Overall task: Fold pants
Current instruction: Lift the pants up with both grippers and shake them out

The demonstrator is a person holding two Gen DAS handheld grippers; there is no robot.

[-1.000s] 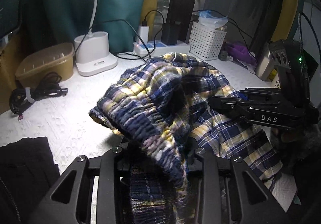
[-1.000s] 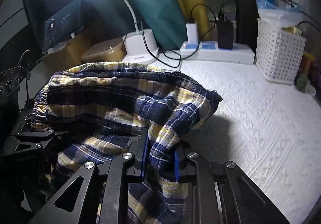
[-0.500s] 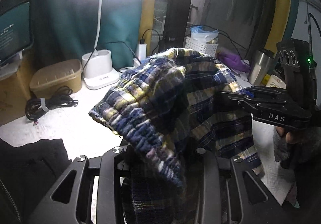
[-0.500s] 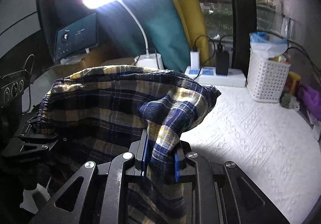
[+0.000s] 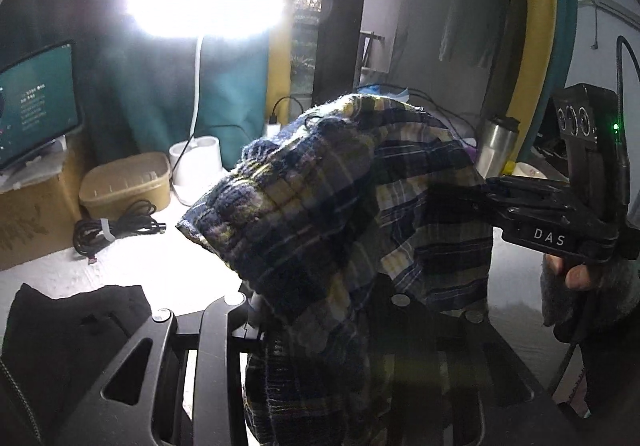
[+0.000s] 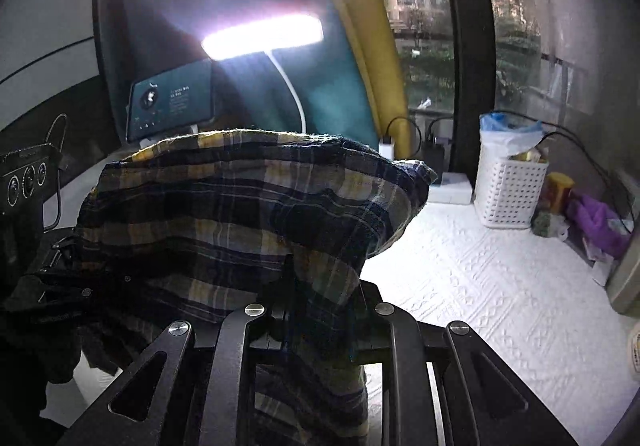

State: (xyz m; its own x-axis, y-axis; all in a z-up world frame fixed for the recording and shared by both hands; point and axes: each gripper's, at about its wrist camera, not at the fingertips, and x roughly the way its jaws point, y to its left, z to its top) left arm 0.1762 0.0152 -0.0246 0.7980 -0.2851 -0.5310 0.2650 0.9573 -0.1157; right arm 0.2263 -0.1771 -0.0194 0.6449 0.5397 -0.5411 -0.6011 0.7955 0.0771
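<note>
The blue, yellow and white plaid pants [image 5: 340,214] hang in the air between both grippers, bunched, with the elastic waistband at the left. My left gripper [image 5: 320,318] is shut on the pants near the waistband; cloth drapes over and hides its fingertips. My right gripper [image 6: 316,318] is shut on another fold of the pants [image 6: 248,206]. The right gripper also shows in the left wrist view [image 5: 500,198], reaching into the cloth from the right. The left gripper shows at the left edge of the right wrist view [image 6: 60,278].
The white textured table [image 6: 480,286] lies below. A lit desk lamp [image 5: 204,2], a tan box [image 5: 124,182], a coiled black cable [image 5: 120,226] and a black garment [image 5: 72,326] are at the left. A white basket [image 6: 508,190], power strip [image 6: 452,186] and steel tumbler [image 5: 496,142] stand at the back.
Both grippers have lifted the pants well up off the table. The views tilt upward, so the lamp head and window now show.
</note>
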